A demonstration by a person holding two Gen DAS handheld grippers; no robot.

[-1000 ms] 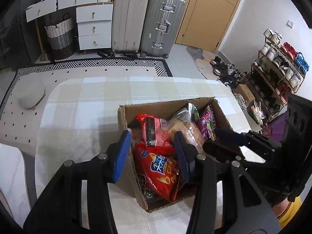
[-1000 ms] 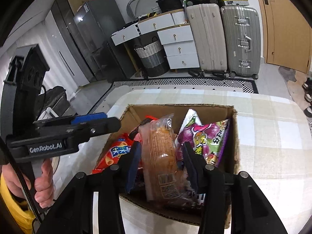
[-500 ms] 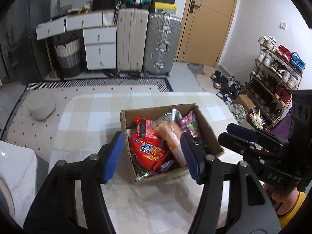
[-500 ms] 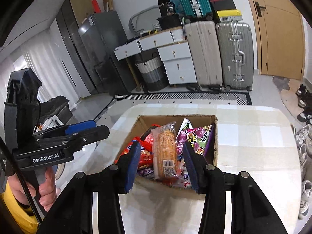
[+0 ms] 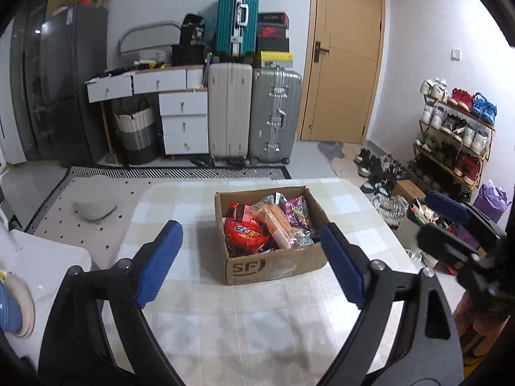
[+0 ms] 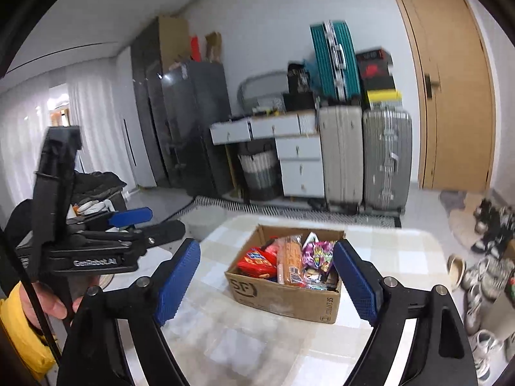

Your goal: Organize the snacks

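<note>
An open cardboard box [image 5: 273, 265] [image 6: 283, 296] stands on the checked table [image 5: 257, 328] [image 6: 257, 344]. It holds a red bag [image 5: 244, 233] [image 6: 257, 262], a clear orange pack [image 5: 276, 222] [image 6: 289, 259] and a purple bag [image 5: 294, 212] [image 6: 317, 254]. My left gripper [image 5: 249, 226] hovers above the table, short of the box, its jaws opening with nothing between them. My right gripper [image 6: 265, 244] also hangs back from the box, jaws opening and empty. Each gripper also shows in the other's view: the right gripper [image 5: 450, 222], the left gripper [image 6: 128, 217].
Beyond the table stand suitcases [image 5: 254, 112], white drawers [image 5: 183, 122], a woven basket [image 5: 135, 135] and a wooden door [image 5: 347, 58]. A shoe rack [image 5: 457, 135] and loose shoes [image 5: 376, 173] fill the right side. A grey pouf [image 5: 95, 209] sits on the rug.
Both grippers have drawn back and up from the box, which now looks smaller and farther. Their jaws have spread wide. The snacks stay in the box.
</note>
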